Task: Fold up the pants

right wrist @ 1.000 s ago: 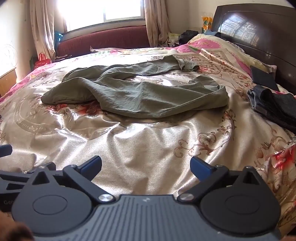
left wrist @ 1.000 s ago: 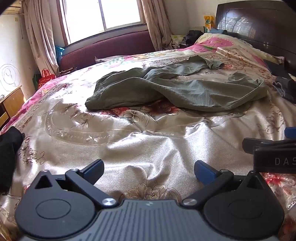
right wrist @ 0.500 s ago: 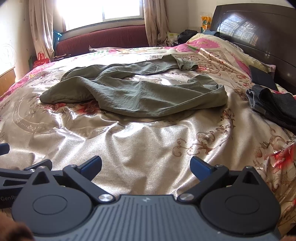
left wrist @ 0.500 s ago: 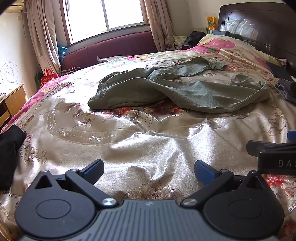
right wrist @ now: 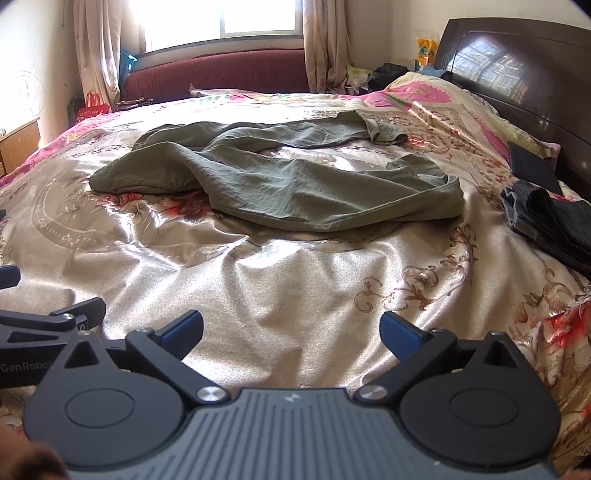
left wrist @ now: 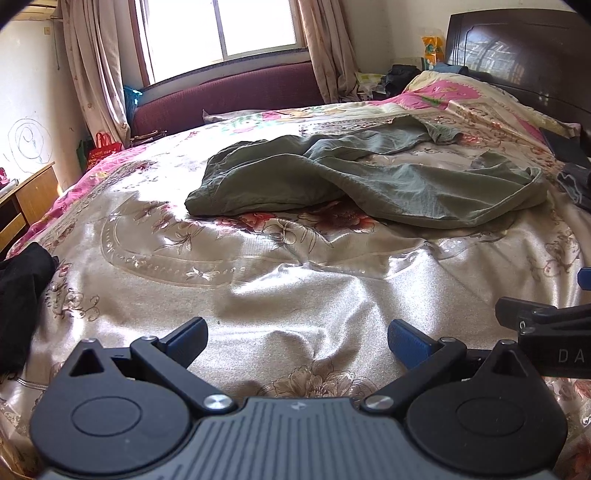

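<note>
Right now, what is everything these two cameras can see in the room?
pants: one, olive green, crumpled mid-bed, unfolded
bedspread: one, shiny beige with flowers, over the bed
headboard: one, dark wood, at right
dark clothes: a pile, grey-black, on the bed's right edge
black cloth: one, on the bed's left edge
sofa: one, maroon, under the window
window: one, bright, far wall
curtains: two, beige, beside the window
red bag: one, on the floor by the sofa
cabinet: one, wooden, at left
left gripper: black with blue pads, open, empty
right gripper: same, open, empty
</note>
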`<state>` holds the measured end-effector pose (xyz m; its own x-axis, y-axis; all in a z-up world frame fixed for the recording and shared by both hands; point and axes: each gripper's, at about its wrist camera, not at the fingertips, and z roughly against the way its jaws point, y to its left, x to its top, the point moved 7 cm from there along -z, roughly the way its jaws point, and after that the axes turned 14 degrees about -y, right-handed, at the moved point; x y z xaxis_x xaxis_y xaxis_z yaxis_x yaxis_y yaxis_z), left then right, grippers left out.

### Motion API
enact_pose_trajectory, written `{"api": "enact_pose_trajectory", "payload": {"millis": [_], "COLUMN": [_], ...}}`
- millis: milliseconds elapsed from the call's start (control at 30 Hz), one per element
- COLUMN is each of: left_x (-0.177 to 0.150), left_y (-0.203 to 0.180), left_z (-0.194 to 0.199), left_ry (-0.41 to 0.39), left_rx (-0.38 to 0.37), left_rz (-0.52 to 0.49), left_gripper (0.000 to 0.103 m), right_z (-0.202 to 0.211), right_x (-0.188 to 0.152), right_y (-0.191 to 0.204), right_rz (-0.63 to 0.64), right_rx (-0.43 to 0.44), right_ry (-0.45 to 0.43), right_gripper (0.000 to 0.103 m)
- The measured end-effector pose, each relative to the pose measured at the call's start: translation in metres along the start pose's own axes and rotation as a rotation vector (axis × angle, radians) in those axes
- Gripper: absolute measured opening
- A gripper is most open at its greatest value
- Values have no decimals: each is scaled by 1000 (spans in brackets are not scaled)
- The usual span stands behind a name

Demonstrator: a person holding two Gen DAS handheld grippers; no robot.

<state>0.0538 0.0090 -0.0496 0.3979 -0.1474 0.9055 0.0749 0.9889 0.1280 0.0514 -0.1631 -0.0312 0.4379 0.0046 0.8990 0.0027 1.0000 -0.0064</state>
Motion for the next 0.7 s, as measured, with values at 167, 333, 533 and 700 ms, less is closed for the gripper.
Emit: {"api": "enact_pose_trajectory", "payload": {"millis": [167,333,533,700], "left_x": [-1,-1,-1,-1], "left_y": [0,0,1,1], "left_z": [0,0,0,0], "left_ry": [-1,-1,-1,-1], "left_rx": [0,1,1,1], "left_rz": [-1,-2,-3,-3], "left_gripper": [103,103,103,103], "right_z": [-1,-1,-2,-2], "right_x": [-1,-1,-2,-2], "right_y": [1,1,1,1], "right_rz": [6,2,-1,-1], "right_rx": [5,8,12,13], "right_ry": [3,6,11,12], "right_gripper": [101,101,101,101]}}
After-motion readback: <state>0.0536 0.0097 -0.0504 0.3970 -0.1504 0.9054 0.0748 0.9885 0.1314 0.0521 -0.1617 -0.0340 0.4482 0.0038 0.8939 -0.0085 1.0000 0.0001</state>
